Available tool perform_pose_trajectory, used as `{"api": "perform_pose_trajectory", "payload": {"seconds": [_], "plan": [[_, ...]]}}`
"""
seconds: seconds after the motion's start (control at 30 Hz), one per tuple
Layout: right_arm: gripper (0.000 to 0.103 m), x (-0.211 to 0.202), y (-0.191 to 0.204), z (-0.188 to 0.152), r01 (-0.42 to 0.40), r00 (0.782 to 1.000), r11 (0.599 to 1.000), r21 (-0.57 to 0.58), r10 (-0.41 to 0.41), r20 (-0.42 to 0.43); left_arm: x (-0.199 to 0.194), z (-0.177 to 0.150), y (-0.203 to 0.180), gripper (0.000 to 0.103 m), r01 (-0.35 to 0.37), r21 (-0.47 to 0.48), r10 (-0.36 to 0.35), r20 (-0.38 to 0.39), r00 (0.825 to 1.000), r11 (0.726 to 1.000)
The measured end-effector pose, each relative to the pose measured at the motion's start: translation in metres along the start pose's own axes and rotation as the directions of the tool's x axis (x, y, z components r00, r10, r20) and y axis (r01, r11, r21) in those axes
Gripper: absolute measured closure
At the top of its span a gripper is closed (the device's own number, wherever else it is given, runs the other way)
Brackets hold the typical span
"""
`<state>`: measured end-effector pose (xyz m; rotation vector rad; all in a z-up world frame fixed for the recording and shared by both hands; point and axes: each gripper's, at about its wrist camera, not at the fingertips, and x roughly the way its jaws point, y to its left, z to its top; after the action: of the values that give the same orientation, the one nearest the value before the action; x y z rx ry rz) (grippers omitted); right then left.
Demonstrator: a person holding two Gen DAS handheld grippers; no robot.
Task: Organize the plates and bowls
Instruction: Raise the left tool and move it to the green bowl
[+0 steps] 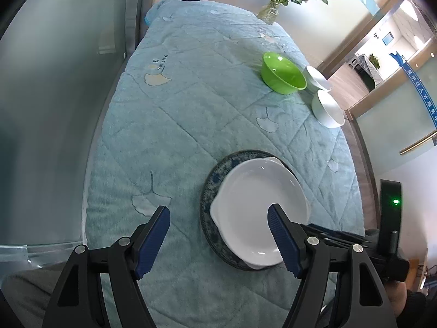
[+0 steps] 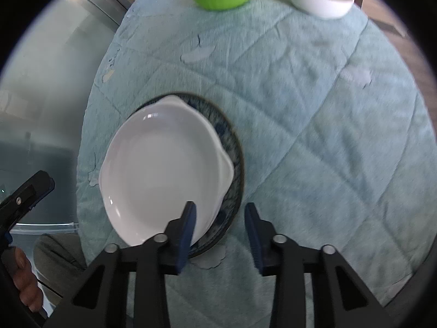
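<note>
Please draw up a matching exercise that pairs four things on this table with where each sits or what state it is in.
Things:
1. white dish
2. dark blue plate
3. green bowl
4. left gripper

Places or states:
A. far side of the quilt, beside two white bowls
B. jaws open, holding nothing
C. lying directly on the quilt, under another piece
D. stacked on top of a patterned plate

Pairs: 1-D, 2-C, 3-A, 4-B
</note>
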<state>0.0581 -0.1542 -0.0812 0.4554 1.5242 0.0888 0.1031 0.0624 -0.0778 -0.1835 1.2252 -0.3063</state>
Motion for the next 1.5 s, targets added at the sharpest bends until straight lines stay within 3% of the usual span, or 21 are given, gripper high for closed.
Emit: {"api": "perform_pose_trajectory", "payload": {"seconds": [0.17,0.27,0.3,0.33,0.4,0.47,0.53,0.67,0.87,1.07,1.1,1.17,1.2,1.27,1.3,1.33,1.37,1.4,1.5], "plan": [[0.071,0.003,0.001,-0.002,-0.010,1.000,1.000,0.003,0.010,0.001,-0.008,-0.005,-0.009,0.031,-0.005,0.014,0.005,0.008,1.000,1.000],[0.068,-0.015,-0.006,-0.001,-0.008,0.999,1.000,0.009,0.008,0.053,-0.018,-0.002,-0.016,0.031,-0.008,0.036,0.006,0.036,0.999,0.999],[0.056,-0.023,-0.010,-0.002,-0.013,0.998,1.000,0.007,0.013,0.067,-0.024,0.001,-0.021,0.027,-0.021,0.048,0.018,0.058,0.998,0.999],[0.034,-0.035,-0.015,-0.001,-0.020,0.995,1.000,0.004,0.019,0.100,-0.031,0.004,-0.026,0.025,-0.036,0.064,0.030,0.093,0.995,0.997],[0.014,-0.059,-0.026,0.001,-0.012,0.985,1.000,0.014,0.010,0.175,-0.043,0.012,-0.037,0.009,-0.077,0.081,0.064,0.149,0.987,0.994],[0.010,-0.078,-0.033,0.006,0.002,0.974,1.000,0.010,-0.004,0.229,-0.055,0.022,-0.048,0.001,-0.120,0.088,0.100,0.210,0.973,0.989],[0.000,-0.097,-0.039,0.012,0.013,0.961,1.000,-0.010,-0.009,0.276,-0.063,0.032,-0.060,0.001,-0.129,0.103,0.098,0.261,0.960,0.986],[0.000,-0.129,-0.045,0.026,0.051,0.944,0.995,-0.088,-0.019,0.330,-0.066,0.052,-0.084,0.001,-0.112,0.141,0.068,0.286,0.956,0.984],[0.000,-0.147,-0.064,0.043,0.036,0.939,0.999,-0.033,-0.023,0.343,-0.064,0.076,-0.112,0.001,-0.046,0.187,-0.006,0.269,0.963,0.981],[0.000,-0.152,-0.068,0.066,0.054,0.936,0.996,-0.071,-0.026,0.350,-0.054,0.117,-0.141,0.002,-0.057,0.246,-0.003,0.238,0.971,0.968],[0.004,-0.154,-0.068,0.071,0.062,0.937,0.995,-0.082,-0.030,0.348,-0.053,0.122,-0.142,0.002,-0.057,0.245,-0.003,0.237,0.972,0.968],[0.033,-0.158,-0.063,0.089,0.077,0.936,0.991,-0.106,-0.035,0.351,-0.048,0.147,-0.145,0.005,-0.056,0.238,0.000,0.228,0.974,0.970],[0.058,-0.160,-0.061,0.096,0.081,0.936,0.990,-0.111,-0.038,0.349,-0.046,0.155,-0.146,0.005,-0.054,0.234,0.001,0.222,0.975,0.971],[0.061,-0.165,-0.059,0.116,0.061,0.937,0.992,-0.112,-0.018,0.350,-0.039,0.179,-0.148,0.010,-0.036,0.236,-0.010,0.192,0.981,0.971],[0.055,-0.168,-0.058,0.130,0.015,0.934,0.993,-0.121,0.029,0.357,-0.034,0.192,-0.150,0.012,-0.017,0.254,-0.026,0.165,0.986,0.967],[0.025,-0.171,-0.056,0.142,-0.023,0.930,0.991,-0.135,0.071,0.361,-0.028,0.205,-0.153,0.012,-0.002,0.271,-0.038,0.143,0.989,0.963],[0.008,-0.173,-0.053,0.155,-0.044,0.924,0.987,-0.152,0.098,0.369,-0.024,0.215,-0.154,0.012,0.004,0.278,-0.043,0.134,0.990,0.961],[0.001,-0.174,-0.050,0.164,-0.047,0.922,0.985,-0.165,0.107,0.373,-0.019,0.227,-0.156,0.012,0.010,0.281,-0.049,0.130,0.990,0.960],[0.001,-0.162,-0.039,0.209,-0.032,0.938,0.975,-0.219,0.105,0.331,0.002,0.262,-0.157,0.010,0.044,0.285,-0.074,0.094,0.993,0.958]]}}
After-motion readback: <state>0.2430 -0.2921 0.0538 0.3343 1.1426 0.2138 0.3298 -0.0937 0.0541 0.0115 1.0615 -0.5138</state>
